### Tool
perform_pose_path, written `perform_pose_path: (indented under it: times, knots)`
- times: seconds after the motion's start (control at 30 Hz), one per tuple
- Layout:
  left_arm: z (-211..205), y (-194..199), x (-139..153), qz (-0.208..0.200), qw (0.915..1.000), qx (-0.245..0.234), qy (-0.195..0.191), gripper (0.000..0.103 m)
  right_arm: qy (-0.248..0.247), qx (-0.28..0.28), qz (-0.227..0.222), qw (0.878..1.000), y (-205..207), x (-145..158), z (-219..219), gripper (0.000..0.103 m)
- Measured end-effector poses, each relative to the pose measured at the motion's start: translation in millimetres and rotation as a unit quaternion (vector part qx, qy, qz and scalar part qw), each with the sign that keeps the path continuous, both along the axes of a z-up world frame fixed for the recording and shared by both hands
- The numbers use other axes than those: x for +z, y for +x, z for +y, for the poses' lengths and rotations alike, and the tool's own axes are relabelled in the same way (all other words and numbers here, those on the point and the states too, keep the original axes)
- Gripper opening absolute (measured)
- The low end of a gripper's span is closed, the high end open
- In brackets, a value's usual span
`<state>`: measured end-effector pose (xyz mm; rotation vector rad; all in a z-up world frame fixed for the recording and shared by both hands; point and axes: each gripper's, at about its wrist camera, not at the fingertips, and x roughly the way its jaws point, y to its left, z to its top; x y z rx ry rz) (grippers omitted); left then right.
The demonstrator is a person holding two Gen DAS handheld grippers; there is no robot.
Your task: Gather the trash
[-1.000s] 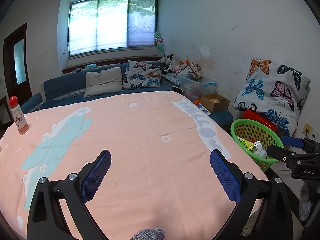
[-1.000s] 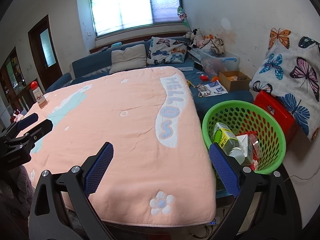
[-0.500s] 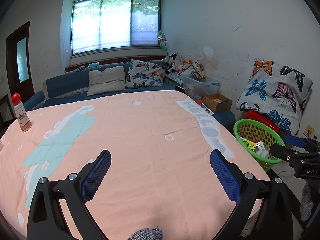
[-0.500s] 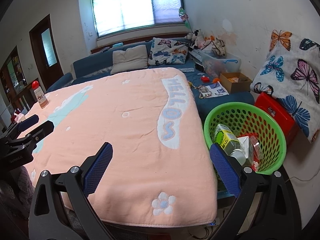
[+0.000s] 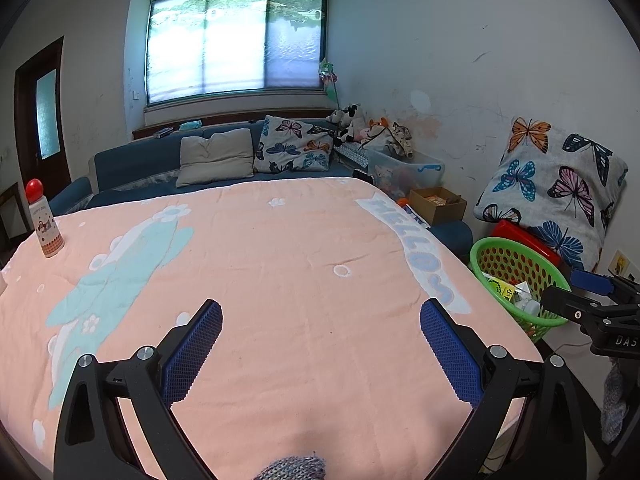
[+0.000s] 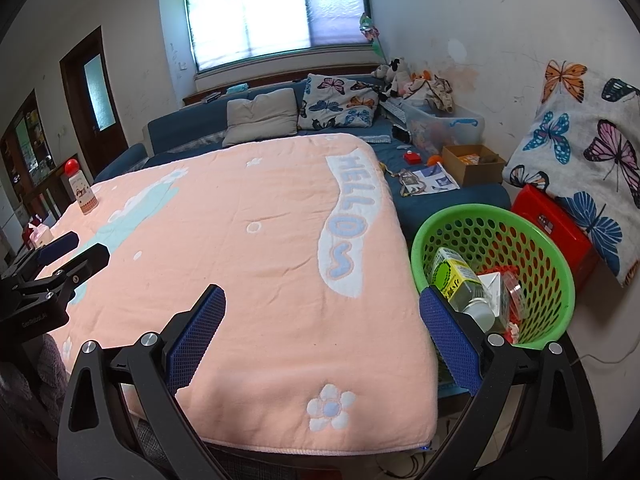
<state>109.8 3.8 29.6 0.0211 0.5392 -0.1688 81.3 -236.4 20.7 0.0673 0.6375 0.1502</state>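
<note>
While we hold both grippers, left gripper (image 5: pixel 320 316) and right gripper (image 6: pixel 322 300), spread wide and empty, bottle (image 6: pixel 462 288) lies tilted in green basket (image 6: pixel 560 264), cap toward us.

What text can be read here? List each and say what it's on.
"HELLO" plus a further S-like character: blanket.
"DAS": right gripper body, cut off by the frame edge.
Bottle label: too small to read.
Green carton in the basket: print blurred.
Left gripper body lettering: too blurred.

Daylight from window (image 5: pixel 236 40); sharp; fisheye-bent, dark corners.
</note>
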Motion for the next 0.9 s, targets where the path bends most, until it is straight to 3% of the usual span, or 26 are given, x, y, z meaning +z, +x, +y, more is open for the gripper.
perform_pose_path:
  times: [0.9]
  knots:
    - [2.2, 1.3, -3.8, 0.003, 1.0000, 0.003, -0.002, 0.096, 0.000, 0.005, 0.002, 1.000, 1.5, -2.9, 0.8, 0.097]
